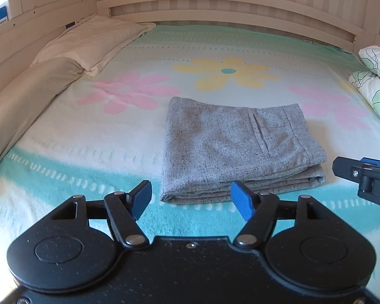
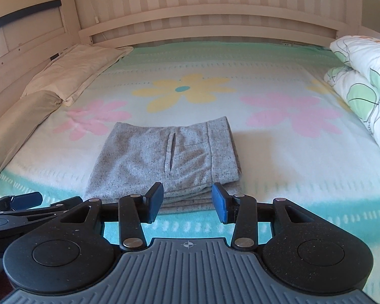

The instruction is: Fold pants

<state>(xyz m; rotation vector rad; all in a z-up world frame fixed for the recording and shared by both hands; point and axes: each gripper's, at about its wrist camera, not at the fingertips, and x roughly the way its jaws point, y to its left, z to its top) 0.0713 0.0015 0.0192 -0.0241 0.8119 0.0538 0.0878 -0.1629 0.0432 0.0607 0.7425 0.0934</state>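
Left claw [image 1: 191, 200] hangs wide open and empty over the bed's [image 1: 63, 167] teal border, the folded grey pants [image 1: 235, 147] just ahead at 12 o'clock. Bedding is a flowered blanket inside a pale wooden frame [image 1: 215, 2]. Two pillows [image 1: 88, 40] lie at 10 o'clock, one rolled quilt [image 2: 362, 86] at 2 o'clock. Right claw [image 2: 187, 201] is likewise spread wide, gripping nothing, close before the single pants bundle's near edge
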